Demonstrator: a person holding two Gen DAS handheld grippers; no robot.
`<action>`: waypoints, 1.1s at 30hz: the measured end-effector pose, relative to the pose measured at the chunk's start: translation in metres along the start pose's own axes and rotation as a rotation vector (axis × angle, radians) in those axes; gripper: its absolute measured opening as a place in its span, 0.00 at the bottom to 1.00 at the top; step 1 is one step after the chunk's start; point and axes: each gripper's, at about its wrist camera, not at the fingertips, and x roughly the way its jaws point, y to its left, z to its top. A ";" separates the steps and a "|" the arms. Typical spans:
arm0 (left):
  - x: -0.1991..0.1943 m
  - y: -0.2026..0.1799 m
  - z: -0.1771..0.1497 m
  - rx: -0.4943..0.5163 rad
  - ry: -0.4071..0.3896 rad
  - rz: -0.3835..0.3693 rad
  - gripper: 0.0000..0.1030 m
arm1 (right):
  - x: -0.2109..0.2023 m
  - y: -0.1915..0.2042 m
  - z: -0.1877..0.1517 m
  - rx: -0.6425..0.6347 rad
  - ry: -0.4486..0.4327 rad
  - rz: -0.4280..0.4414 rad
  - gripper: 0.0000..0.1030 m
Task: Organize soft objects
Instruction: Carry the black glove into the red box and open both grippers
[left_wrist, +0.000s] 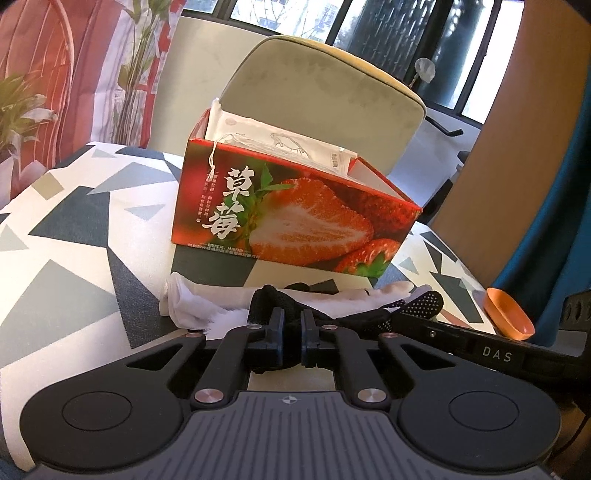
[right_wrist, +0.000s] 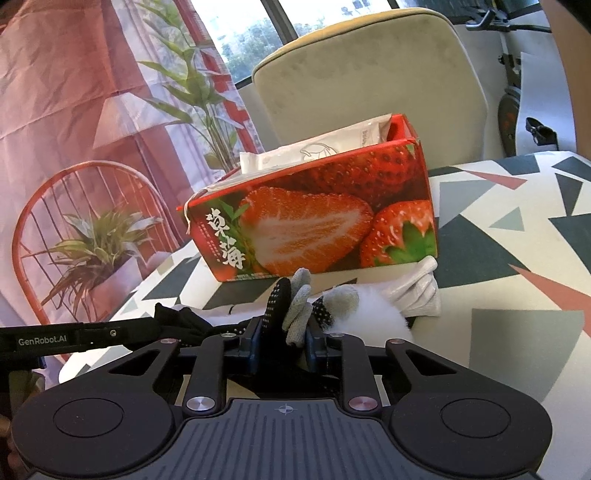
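Note:
A black glove with white dots (left_wrist: 421, 303) lies on the table in front of a red strawberry box (left_wrist: 295, 218). In the left wrist view my left gripper (left_wrist: 292, 318) is shut on the glove's plain black end. In the right wrist view my right gripper (right_wrist: 284, 328) is shut on the black glove's (right_wrist: 277, 301) dotted fingers, with grey fabric fingers (right_wrist: 300, 308) caught in the same grip. A white knit glove (right_wrist: 421, 293) and a white fluffy piece (right_wrist: 369, 312) lie just beyond. White soft packets (left_wrist: 280, 144) stand inside the box.
The table wears a cloth of grey, dark and pink triangles (left_wrist: 74, 221). An orange scoop (left_wrist: 511, 315) sits at its right edge. A pale padded chair back (left_wrist: 325, 96) rises behind the box. White folded fabric (left_wrist: 188, 304) lies left of my left gripper.

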 end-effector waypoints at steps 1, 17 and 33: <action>0.000 0.000 0.000 0.000 -0.002 0.000 0.09 | 0.000 0.000 0.000 -0.001 0.000 0.000 0.20; -0.019 -0.009 0.051 0.047 -0.133 -0.001 0.09 | -0.009 0.020 0.046 -0.086 -0.085 0.060 0.15; 0.025 -0.031 0.162 0.203 -0.269 0.057 0.09 | 0.042 0.023 0.183 -0.220 -0.140 0.048 0.15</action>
